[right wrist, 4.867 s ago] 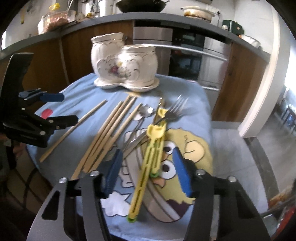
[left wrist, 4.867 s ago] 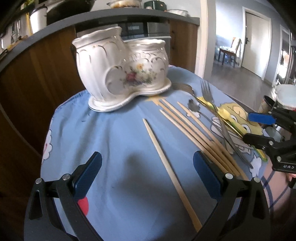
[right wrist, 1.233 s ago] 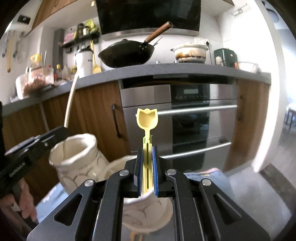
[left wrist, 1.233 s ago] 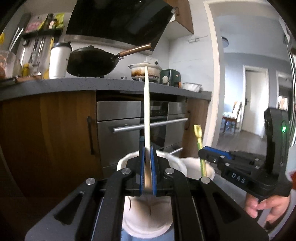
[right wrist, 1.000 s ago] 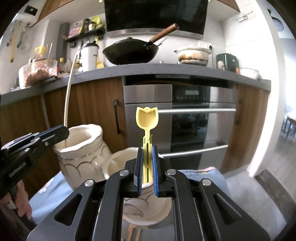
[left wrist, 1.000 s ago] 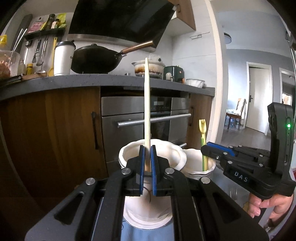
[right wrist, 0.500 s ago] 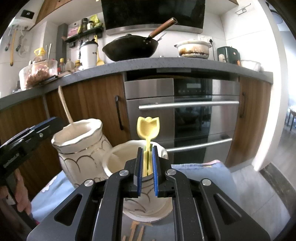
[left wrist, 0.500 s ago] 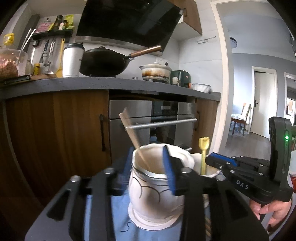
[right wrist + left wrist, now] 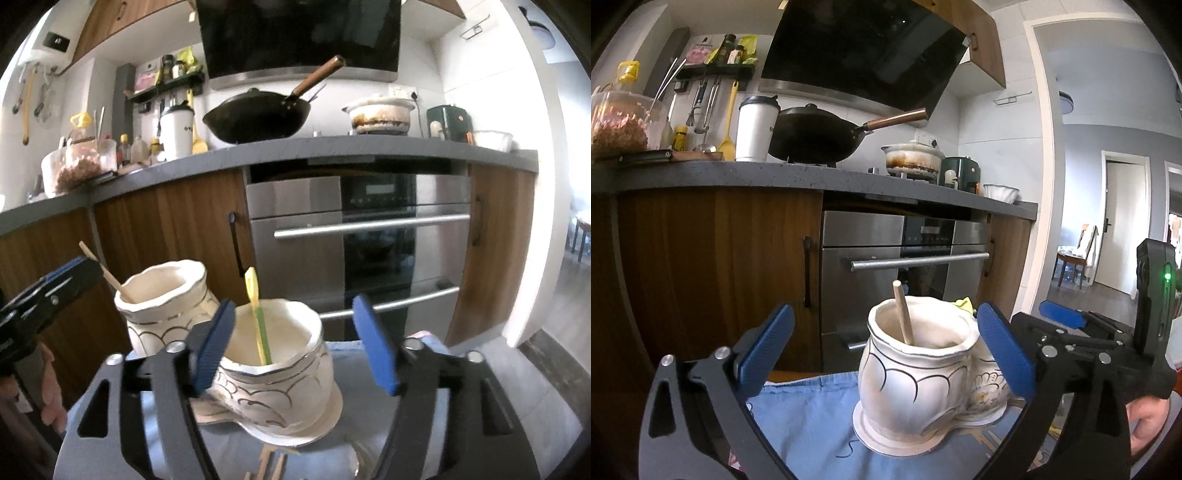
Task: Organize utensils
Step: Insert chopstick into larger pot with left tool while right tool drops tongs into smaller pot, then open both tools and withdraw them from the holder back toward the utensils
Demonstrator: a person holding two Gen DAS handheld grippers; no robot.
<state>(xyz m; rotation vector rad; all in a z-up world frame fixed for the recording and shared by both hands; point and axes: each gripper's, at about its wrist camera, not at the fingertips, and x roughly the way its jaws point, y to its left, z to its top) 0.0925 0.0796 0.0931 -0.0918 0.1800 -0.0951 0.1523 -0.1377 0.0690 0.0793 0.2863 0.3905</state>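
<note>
Left hand-held gripper (image 9: 884, 347) jaws opening, nothing pinched; chopstick (image 9: 903, 317) leans inside taller pot of holder (image 9: 916, 384). Right hand-held gripper (image 9: 295, 341) jaws opening, empty; yellow utensil (image 9: 258, 321) stands in the lower pot. Holder on blue-clothed table (image 9: 809, 417).

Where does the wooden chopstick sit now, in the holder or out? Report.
In. The chopstick leans inside the holder's taller cup, its top end poking above the rim, with no gripper touching it.
</note>
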